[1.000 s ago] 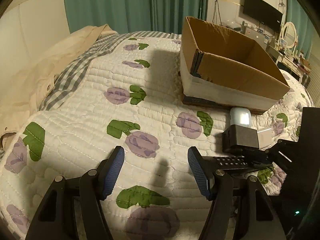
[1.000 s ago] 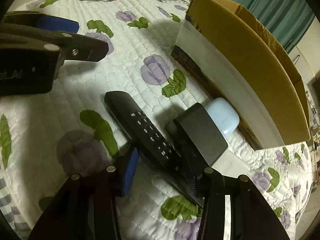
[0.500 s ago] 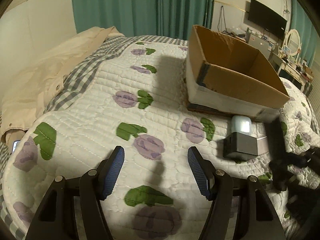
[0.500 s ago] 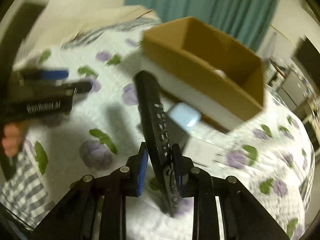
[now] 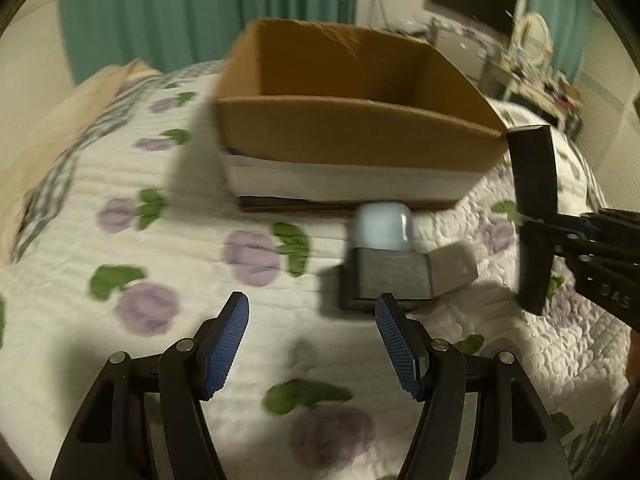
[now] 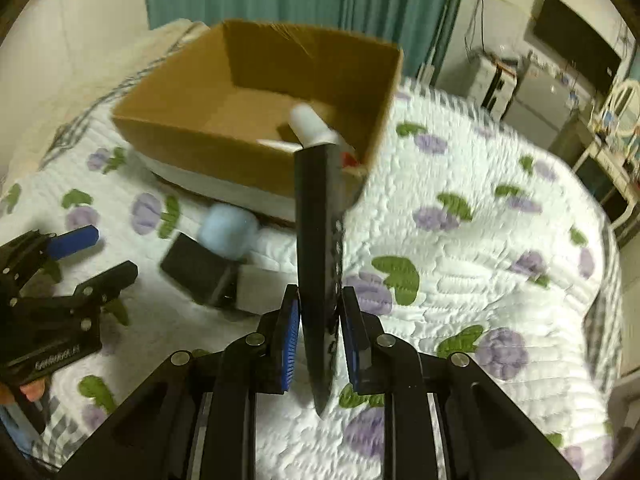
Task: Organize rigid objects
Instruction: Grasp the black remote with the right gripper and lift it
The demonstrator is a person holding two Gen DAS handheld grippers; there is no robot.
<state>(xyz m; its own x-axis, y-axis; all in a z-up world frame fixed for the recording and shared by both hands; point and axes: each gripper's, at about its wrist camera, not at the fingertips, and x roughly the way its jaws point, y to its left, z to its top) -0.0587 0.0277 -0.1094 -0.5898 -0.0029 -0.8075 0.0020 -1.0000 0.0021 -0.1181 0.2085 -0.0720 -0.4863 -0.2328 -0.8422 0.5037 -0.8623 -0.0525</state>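
Observation:
My right gripper is shut on a black remote control and holds it in the air, its far end toward the open cardboard box. The remote also shows at the right of the left wrist view. A white object lies inside the box. My left gripper is open and empty above the quilt, just short of a dark grey box. A pale blue case and a light grey block lie beside it, in front of the cardboard box.
A floral quilt covers the bed. A beige garment lies at the left. Teal curtains hang behind. A TV and a cluttered desk stand at the far right.
My right gripper has closed on the remote, lifted it off the quilt and swung it toward the cardboard box. My left gripper has moved right, toward the dark grey box.

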